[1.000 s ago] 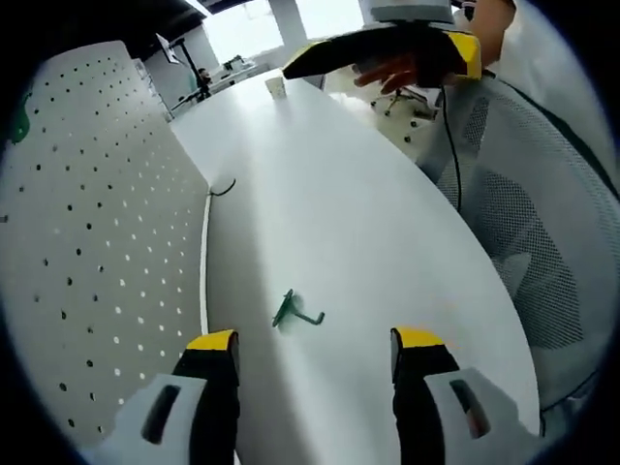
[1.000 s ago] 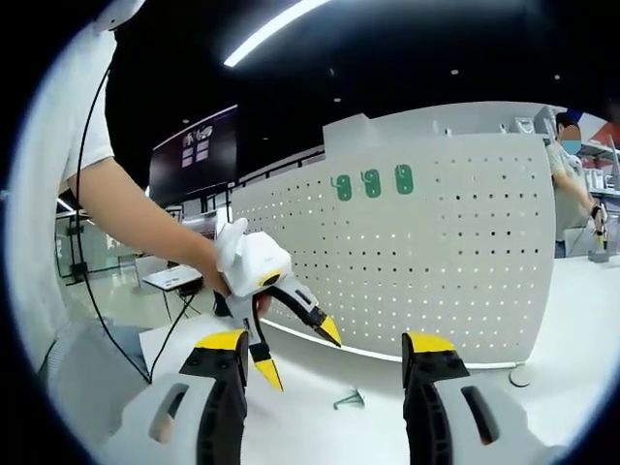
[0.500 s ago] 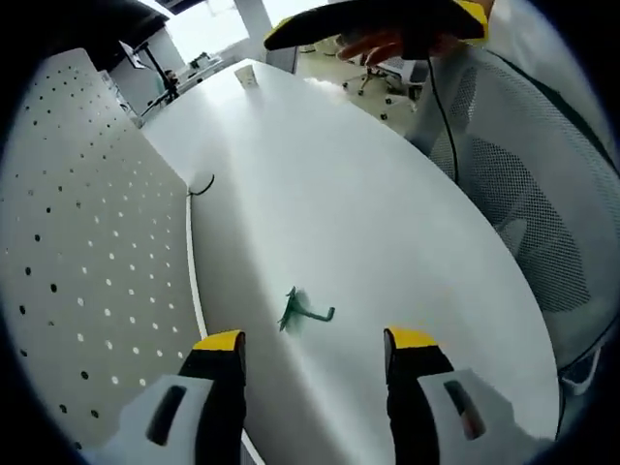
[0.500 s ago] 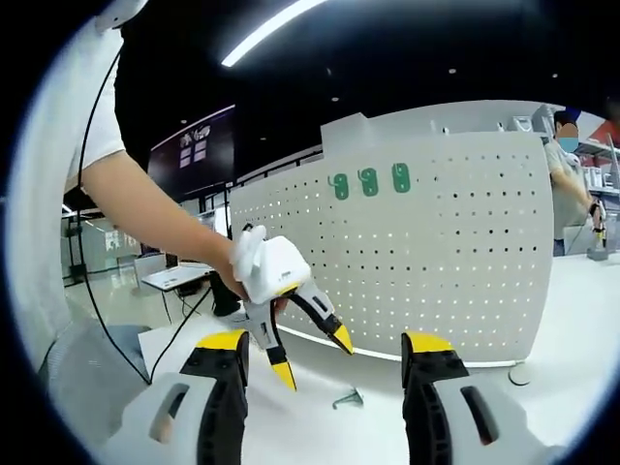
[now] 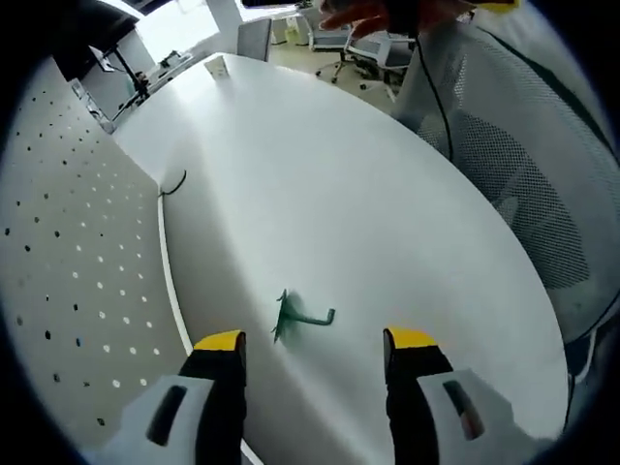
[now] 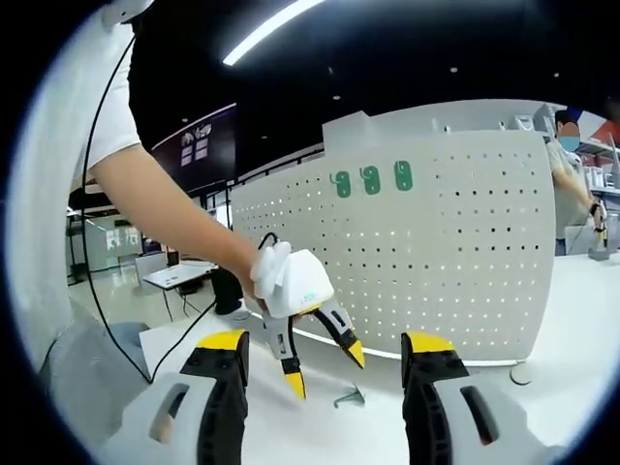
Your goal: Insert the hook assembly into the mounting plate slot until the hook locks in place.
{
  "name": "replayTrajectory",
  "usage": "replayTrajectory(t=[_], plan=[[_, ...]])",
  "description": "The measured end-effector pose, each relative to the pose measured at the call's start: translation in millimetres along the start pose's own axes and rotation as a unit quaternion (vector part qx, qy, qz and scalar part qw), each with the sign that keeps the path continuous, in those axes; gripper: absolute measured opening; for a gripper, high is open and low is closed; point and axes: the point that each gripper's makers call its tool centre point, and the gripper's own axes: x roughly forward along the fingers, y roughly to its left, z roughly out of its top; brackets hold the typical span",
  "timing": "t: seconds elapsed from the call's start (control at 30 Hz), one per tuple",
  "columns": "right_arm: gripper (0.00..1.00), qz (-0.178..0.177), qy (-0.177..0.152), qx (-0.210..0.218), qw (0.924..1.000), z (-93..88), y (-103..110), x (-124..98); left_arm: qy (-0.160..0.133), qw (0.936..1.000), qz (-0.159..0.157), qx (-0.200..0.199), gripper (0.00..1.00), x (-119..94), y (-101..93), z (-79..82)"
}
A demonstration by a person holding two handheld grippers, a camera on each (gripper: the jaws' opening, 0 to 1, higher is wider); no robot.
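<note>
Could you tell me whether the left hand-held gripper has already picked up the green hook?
No, the green hook lies on the white table, ahead of the open left hand-held gripper.

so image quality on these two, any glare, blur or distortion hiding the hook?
Left gripper view: even light, soft sheen on the white table, the green hook sharp with a faint shadow; fisheye bends the pegboard. Right gripper view: dark ceiling, bright strip light; the hook is small but legible.

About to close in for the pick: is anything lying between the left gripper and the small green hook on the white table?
Nothing visible. The small green hook lies alone on the white table, just ahead of the open left gripper; only bare tabletop lies between.
</note>
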Motion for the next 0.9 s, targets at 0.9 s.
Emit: replayTrajectory(t=[0.9], plan=[[0.60, -0.013, -0.001, 0.013, 0.9998, 0.6, -8.1, -1.8, 0.035, 0.9959, -0.081, 0.021, 0.61, 29.0, -1.7, -9.6]])
